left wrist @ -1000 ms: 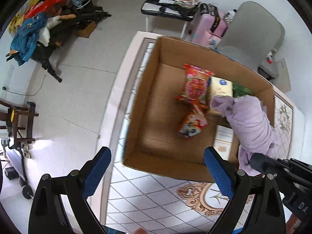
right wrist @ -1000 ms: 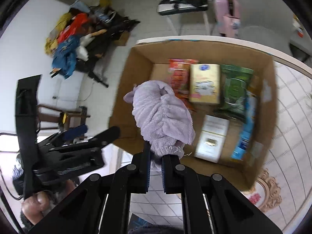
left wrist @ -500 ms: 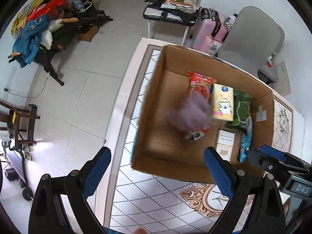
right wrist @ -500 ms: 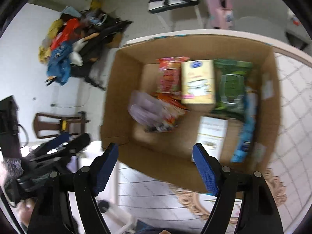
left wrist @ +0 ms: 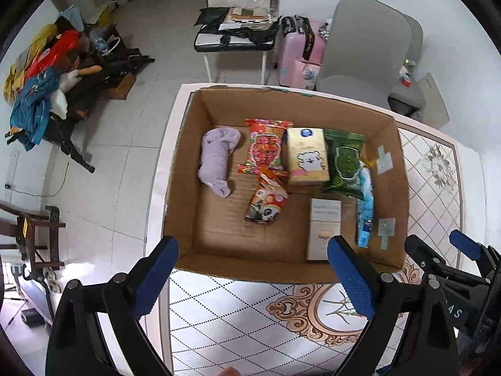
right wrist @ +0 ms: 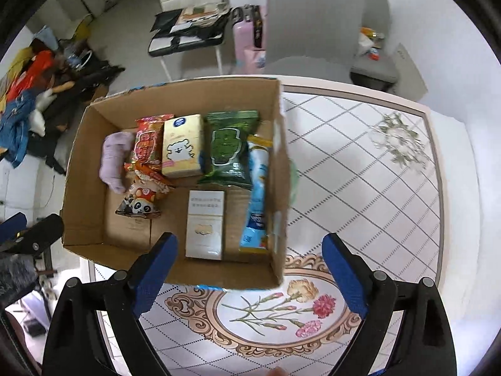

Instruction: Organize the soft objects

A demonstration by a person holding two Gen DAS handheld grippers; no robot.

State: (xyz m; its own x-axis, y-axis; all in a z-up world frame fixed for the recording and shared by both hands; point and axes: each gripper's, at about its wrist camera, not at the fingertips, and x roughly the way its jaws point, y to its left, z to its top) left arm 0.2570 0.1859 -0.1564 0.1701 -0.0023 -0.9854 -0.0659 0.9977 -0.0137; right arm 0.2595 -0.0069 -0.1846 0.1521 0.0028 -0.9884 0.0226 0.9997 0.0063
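Both claws, left [left wrist: 253,274] and right [right wrist: 250,269], hang released over the brown cardboard box [left wrist: 404,188]. Only the right view reveals painted carnations on the tabletop [right wrist: 360,163]. Inside the box's far-left corner, well beyond either claw, lies the rolled lilac towel [left wrist: 217,159].

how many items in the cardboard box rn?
7: purple towel at left, red snack bag, panda snack bag, yellow tissue pack, green pack, white box, blue tube at right. None visibly hidden.

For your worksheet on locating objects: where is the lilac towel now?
In the left wrist view the lilac towel lies inside the cardboard box, near its left wall, beside the red snack bag.
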